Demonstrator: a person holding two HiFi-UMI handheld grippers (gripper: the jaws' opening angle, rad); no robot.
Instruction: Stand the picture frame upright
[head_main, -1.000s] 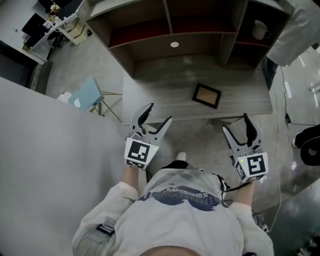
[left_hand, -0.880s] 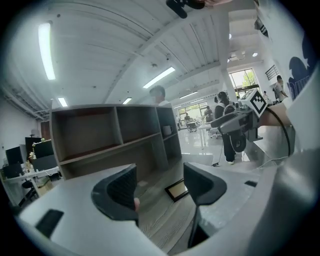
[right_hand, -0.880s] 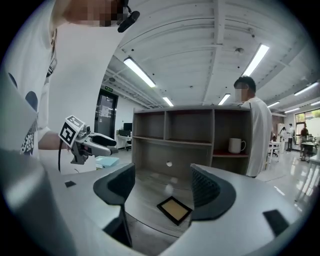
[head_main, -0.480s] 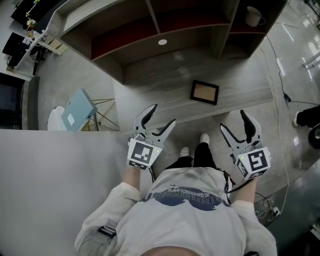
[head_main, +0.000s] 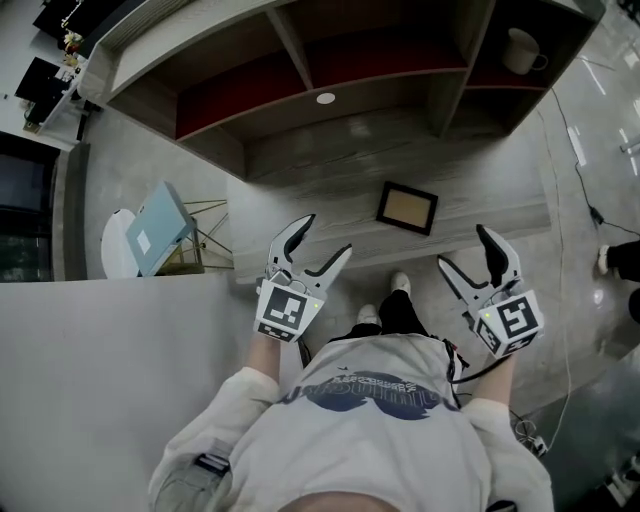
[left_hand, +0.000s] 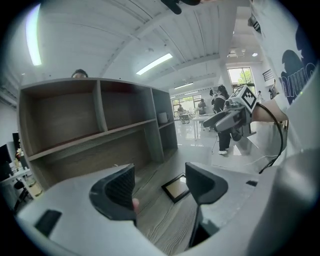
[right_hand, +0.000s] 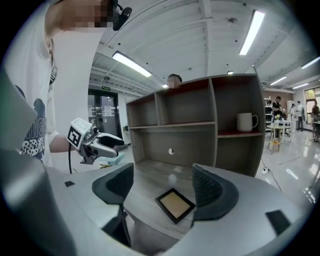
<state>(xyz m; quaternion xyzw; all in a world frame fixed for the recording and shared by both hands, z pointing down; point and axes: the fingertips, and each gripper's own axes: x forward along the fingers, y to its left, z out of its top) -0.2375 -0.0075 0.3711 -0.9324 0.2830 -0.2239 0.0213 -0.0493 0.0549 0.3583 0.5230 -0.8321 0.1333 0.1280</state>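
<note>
Looking down on a grey wood-grain surface (head_main: 330, 190) with a shelf unit (head_main: 300, 60) built along its back. The picture frame (head_main: 407, 207) lies flat on the surface, face up, a dark border round a tan middle, right of centre and near the front edge. The left tongs (head_main: 326, 236) hang at the front edge, to the frame's left, with the jaws apart. They have just been opening a touch wider, with nothing between them; the frame shows beyond the gap, untouched. The right tongs (head_main: 465, 247) sit off the front edge on the frame's other side, jaws apart too and likewise just been opening a little further, empty. Neither pair touches the frame. A white mug (head_main: 522, 50) stands in the shelf unit's right-hand compartment, well apart from the frame.
</note>
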